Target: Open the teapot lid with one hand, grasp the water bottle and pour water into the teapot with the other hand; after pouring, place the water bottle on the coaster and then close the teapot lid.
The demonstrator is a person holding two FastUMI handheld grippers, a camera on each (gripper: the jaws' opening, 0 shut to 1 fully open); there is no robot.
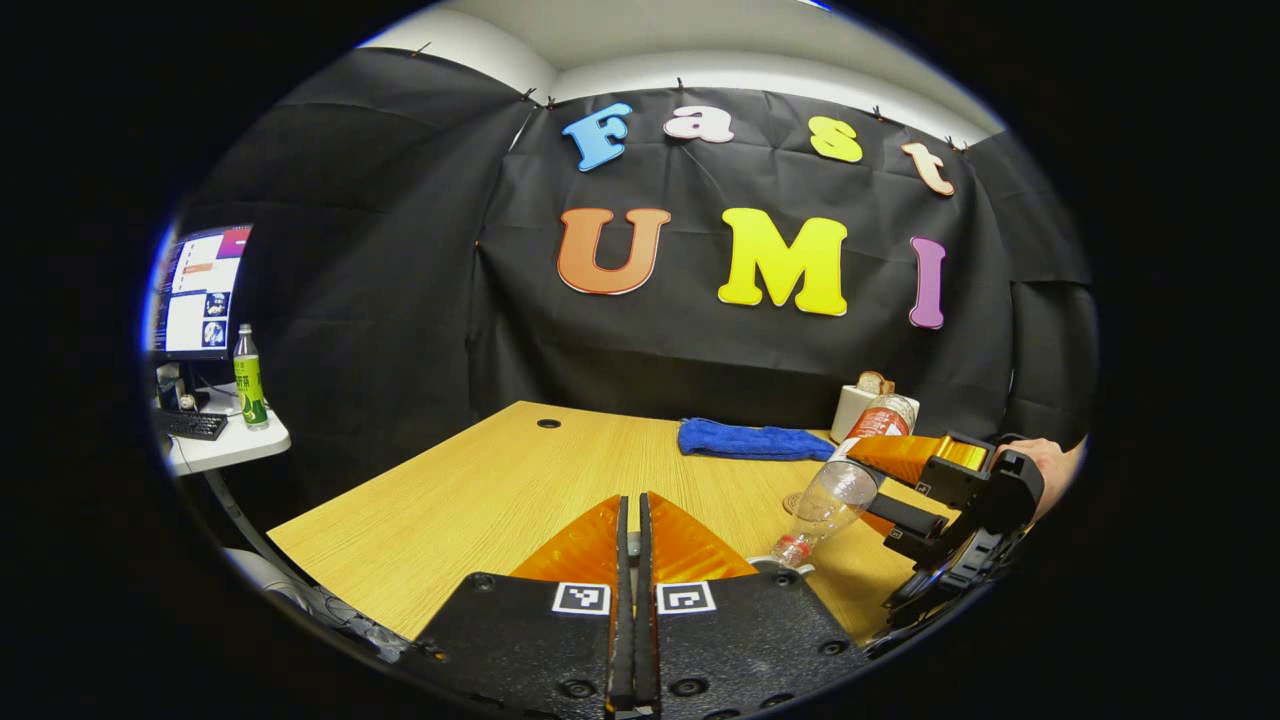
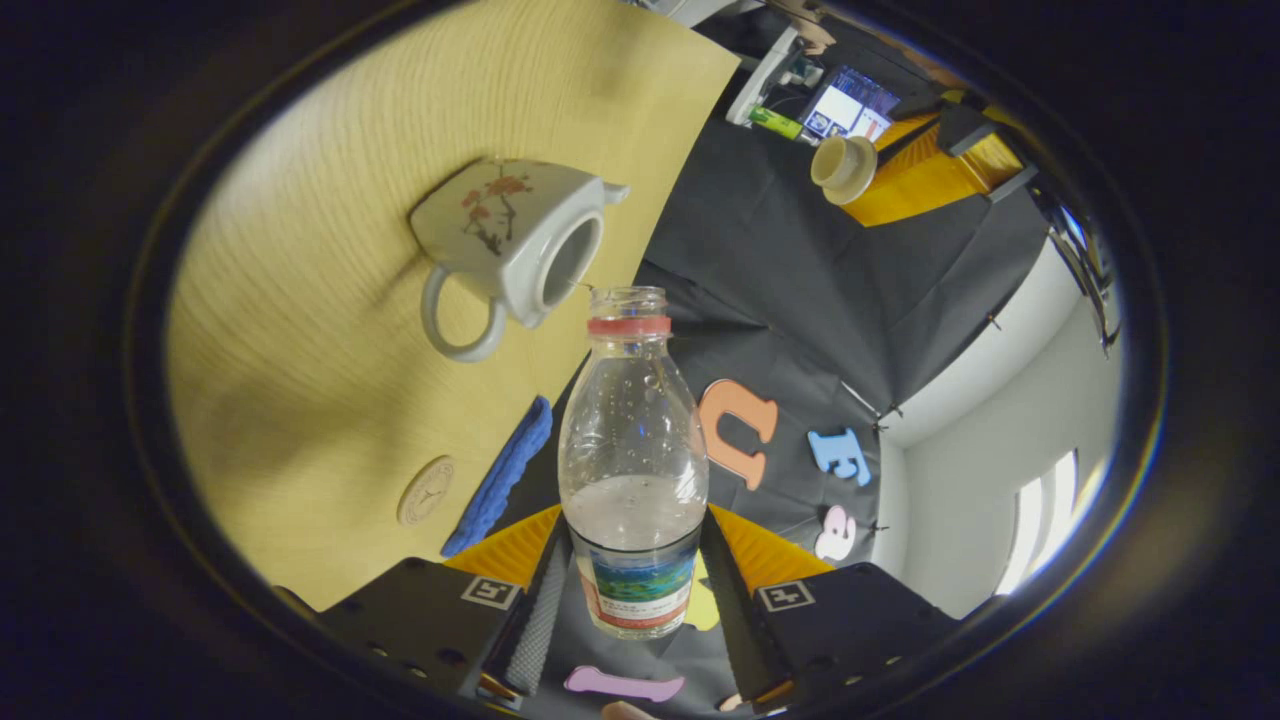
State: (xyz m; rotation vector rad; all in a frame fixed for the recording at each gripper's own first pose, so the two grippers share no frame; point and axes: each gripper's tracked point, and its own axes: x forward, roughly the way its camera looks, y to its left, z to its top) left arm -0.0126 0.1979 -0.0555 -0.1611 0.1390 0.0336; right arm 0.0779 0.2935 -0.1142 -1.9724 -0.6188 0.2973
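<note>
Right gripper view: right gripper (image 2: 628,590) clamps the tilted bottle (image 2: 632,470), mouth at the open teapot (image 2: 515,250); pouring underway. Left gripper (image 1: 631,560) pinches the lid (image 2: 843,167) aloft. Coaster (image 2: 427,490) placement and closing remain.

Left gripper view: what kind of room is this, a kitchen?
Probably not a kitchen: it looks like a recording booth in an office. Black cloth hangs behind a wooden table, and a side desk holds a monitor and keyboard.

Left gripper view looks level across the table (image 1: 480,490); right gripper view, rolled sideways, shares it.
</note>
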